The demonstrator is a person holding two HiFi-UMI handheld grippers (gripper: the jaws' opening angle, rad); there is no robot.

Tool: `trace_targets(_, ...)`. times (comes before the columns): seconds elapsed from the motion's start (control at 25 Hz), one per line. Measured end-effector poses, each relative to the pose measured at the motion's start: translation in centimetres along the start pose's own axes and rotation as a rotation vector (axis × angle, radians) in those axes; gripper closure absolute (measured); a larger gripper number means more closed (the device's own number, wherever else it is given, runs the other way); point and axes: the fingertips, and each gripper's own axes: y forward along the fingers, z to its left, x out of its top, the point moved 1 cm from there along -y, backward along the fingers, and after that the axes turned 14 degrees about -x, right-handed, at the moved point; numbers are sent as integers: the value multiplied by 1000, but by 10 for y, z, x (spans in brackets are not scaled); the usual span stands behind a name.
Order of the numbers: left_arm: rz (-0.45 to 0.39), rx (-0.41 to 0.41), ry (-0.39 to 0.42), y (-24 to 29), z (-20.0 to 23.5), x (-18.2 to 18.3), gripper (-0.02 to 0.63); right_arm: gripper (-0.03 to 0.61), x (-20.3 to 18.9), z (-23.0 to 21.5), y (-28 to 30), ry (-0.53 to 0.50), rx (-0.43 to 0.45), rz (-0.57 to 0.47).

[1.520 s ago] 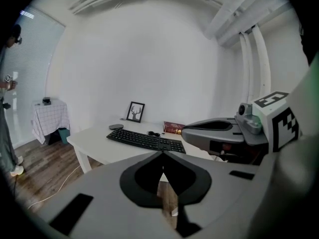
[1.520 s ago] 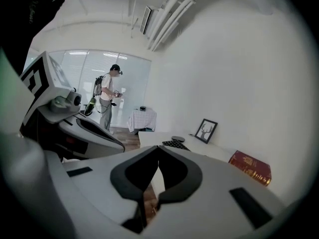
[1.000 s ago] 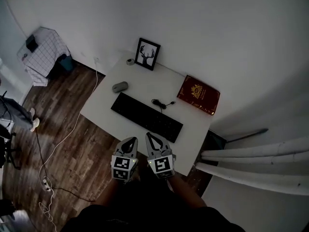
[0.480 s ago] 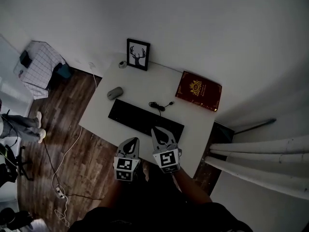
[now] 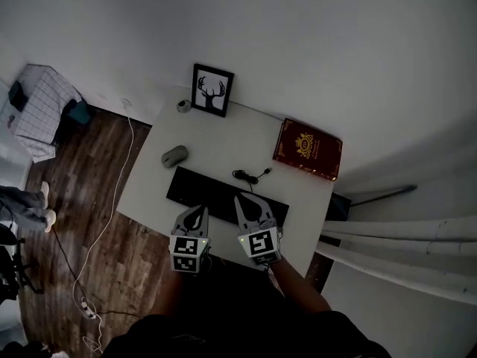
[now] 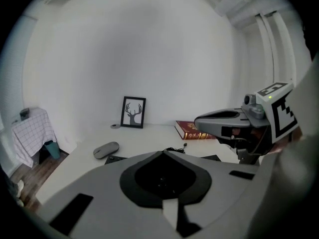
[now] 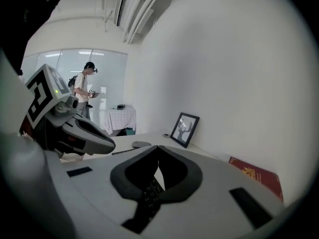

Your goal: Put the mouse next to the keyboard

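On the counter (image 5: 223,136), the grey mouse (image 5: 174,155) lay just off the keyboard's (image 5: 223,194) far left corner, while the left hand-held gripper (image 5: 197,212) and right hand-held gripper (image 5: 246,202) hung over the keyboard's near side, jaws pressed together, empty.

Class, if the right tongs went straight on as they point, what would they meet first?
Probably the keyboard, just under the shut right tongs; if they clear it, the picture frame. Depth unclear.
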Motion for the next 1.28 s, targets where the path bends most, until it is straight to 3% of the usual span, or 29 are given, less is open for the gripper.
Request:
trace_targets(0.32,44,-67,19,14,84,17,611,558,15,37,52,-32,11,84)
trace_targets(0.56,160,-67,158,22,153,29,611,557,13,51,74,-37,-28,176)
trace_targets(0.76,267,-87,282,39,191,38,605,558,14,54,89,-2,-103,179)
trace_targets(1.0,446,-155,343,70,218,17,382,558,14,51,88,29,-161,226)
trace_targets(1.12,517,-185,389,80,232,13,339,558,11,50,84,67,-192,258)
trace_targets(1.28,655,-300,390,95,242,-3,339,558,1,57,80,99,-208,291)
